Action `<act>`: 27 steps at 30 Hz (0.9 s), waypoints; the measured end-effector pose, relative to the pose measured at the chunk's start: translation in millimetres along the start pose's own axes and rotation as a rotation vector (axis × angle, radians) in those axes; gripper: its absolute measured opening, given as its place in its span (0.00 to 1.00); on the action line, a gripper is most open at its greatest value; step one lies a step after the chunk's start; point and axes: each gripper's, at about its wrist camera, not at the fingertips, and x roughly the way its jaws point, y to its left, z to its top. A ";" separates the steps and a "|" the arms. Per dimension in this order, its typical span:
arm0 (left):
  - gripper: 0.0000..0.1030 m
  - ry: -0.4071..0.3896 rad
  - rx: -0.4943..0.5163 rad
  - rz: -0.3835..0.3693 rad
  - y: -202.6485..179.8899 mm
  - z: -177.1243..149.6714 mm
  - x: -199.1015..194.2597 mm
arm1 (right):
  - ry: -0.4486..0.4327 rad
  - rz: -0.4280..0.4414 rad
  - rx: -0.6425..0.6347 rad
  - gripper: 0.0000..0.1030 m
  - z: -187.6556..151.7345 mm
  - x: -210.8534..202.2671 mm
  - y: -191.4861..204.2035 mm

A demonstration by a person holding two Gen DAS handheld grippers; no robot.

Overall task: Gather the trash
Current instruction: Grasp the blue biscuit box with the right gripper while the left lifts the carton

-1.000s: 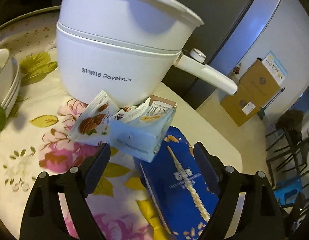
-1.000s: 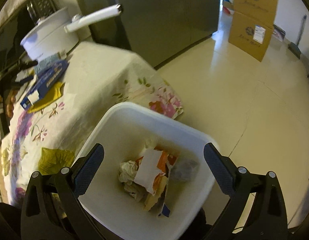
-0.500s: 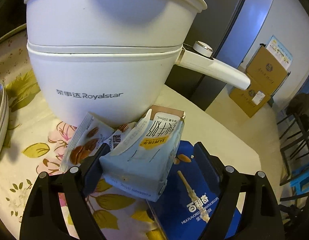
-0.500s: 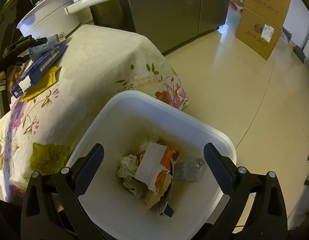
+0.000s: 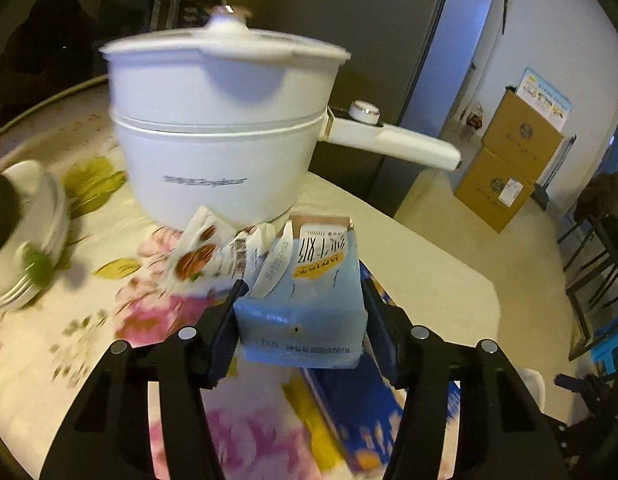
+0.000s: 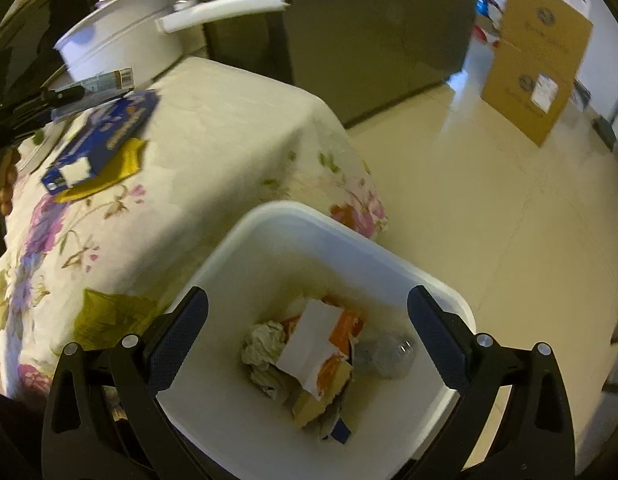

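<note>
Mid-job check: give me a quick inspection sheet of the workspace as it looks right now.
Surface: floral tablecloth over the table.
Job's things: light blue carton, nut wrapper beside it, blue box, white bin holding crumpled trash.
Clutter: white pot, stacked bowls.
Tongs: left tongs clamp the carton; right tongs open above the bin.
Cables: nothing seen.
Surroundings: cardboard boxes on tiled floor.

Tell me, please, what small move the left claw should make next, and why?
Probably lift the milk carton and carry it toward the white bin: the left claw is shut on its sides, while the bin sits beside the table under the open right claw.
</note>
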 end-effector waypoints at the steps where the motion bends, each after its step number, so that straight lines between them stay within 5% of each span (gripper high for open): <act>1: 0.54 -0.005 -0.015 -0.001 0.4 -3.3 -10.3 | -0.002 0.012 -0.016 0.93 5.7 0.1 6.9; 8: 0.53 -0.087 -0.209 0.051 16.5 -32.5 -90.2 | -0.054 0.115 -0.066 0.93 71.0 -2.6 72.0; 18: 0.53 -0.294 -0.348 0.174 35.9 -70.1 -174.9 | 0.173 0.209 -0.043 0.93 161.3 66.1 180.4; 27: 0.53 -0.301 -0.408 0.174 69.0 -74.5 -180.2 | 0.260 0.051 -0.082 0.93 173.8 113.0 217.9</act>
